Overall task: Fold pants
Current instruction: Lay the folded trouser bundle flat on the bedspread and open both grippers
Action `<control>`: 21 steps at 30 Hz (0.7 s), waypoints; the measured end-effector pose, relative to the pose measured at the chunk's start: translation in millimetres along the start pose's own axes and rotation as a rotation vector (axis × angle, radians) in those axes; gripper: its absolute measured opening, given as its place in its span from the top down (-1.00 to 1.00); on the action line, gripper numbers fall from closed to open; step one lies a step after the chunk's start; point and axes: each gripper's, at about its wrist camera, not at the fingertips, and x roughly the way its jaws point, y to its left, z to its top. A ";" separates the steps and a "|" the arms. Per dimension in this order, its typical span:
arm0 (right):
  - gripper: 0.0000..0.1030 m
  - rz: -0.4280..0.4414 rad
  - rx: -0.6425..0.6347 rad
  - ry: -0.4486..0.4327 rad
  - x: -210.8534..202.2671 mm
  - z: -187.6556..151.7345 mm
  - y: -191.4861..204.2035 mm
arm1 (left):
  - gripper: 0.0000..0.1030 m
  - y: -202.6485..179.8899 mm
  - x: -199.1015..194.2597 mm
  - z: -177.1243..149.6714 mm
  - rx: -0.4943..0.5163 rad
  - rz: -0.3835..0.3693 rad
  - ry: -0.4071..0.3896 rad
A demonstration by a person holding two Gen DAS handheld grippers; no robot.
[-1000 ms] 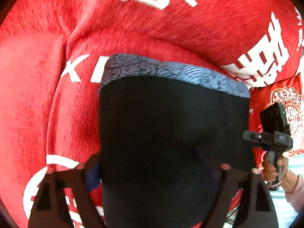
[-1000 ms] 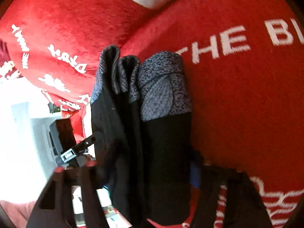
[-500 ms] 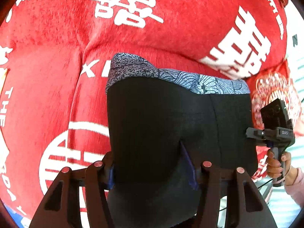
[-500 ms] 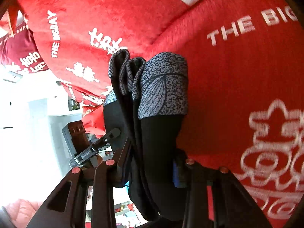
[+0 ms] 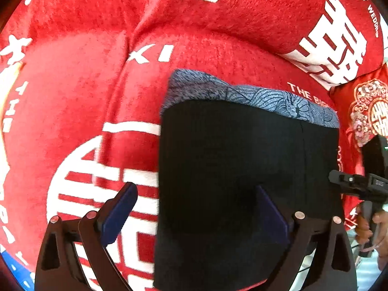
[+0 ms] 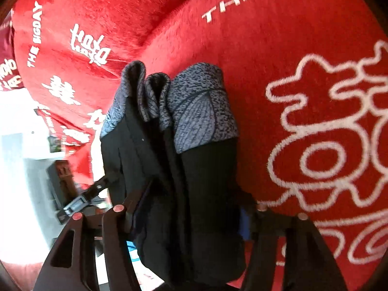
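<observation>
Now the folded black pants (image 5: 245,169), with their grey patterned band at the top, fill the centre of the left view over a red blanket (image 5: 84,92). The left gripper (image 5: 196,203) stands spread wide, its left pad off the cloth. In the right view, the right gripper (image 6: 191,206) seems clamped on the pants' (image 6: 184,169) bunched folds, lower centre.

Red plush cover (image 5: 80,101) with white characters and English lettering fills space ahead of fingers. Red embroidered cushion (image 5: 368,111) far right of left fingers. Beyond left of right fingers: bright white wall (image 6: 17,126), grey cabinet (image 6: 31,181), strong daylight.
</observation>
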 end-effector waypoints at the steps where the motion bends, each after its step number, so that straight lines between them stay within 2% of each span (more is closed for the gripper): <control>1: -0.29 -0.042 -0.001 -0.013 -4.4 0.1 7.3 | -0.89 -1.2 -7.3 -0.6 0.013 0.041 -0.010; 6: -0.40 -0.206 0.012 -0.085 -35.3 -12.6 25.8 | -0.89 -5.7 -36.2 -9.9 0.034 0.160 -0.034; 7: -0.56 -0.248 0.026 -0.099 -43.9 -18.4 30.1 | -0.89 -8.0 -42.1 -13.0 0.037 0.185 -0.037; 9: -0.60 -0.314 0.039 -0.119 -55.2 -28.0 35.4 | -0.90 -14.1 -53.5 -20.6 0.044 0.214 -0.034; 10: -0.61 -0.344 0.042 -0.124 -59.6 -32.8 38.0 | -0.98 -18.1 -58.6 -24.9 0.051 0.229 -0.028; 11: -0.68 -0.378 0.041 -0.128 -63.2 -37.9 42.2 | -0.99 -22.0 -63.1 -28.9 0.058 0.242 -0.024; 15: -0.80 -0.523 -0.008 -0.139 -73.9 -60.0 62.7 | -0.99 -38.2 -77.8 -43.0 0.099 0.253 0.001; 16: -0.97 -0.568 -0.037 -0.142 -75.3 -66.8 72.2 | -0.99 -42.7 -82.7 -46.4 0.110 0.256 0.003; 21: -1.00 -0.655 -0.133 -0.160 -75.8 -87.5 113.1 | -0.99 -60.1 -106.1 -57.1 0.131 0.286 -0.015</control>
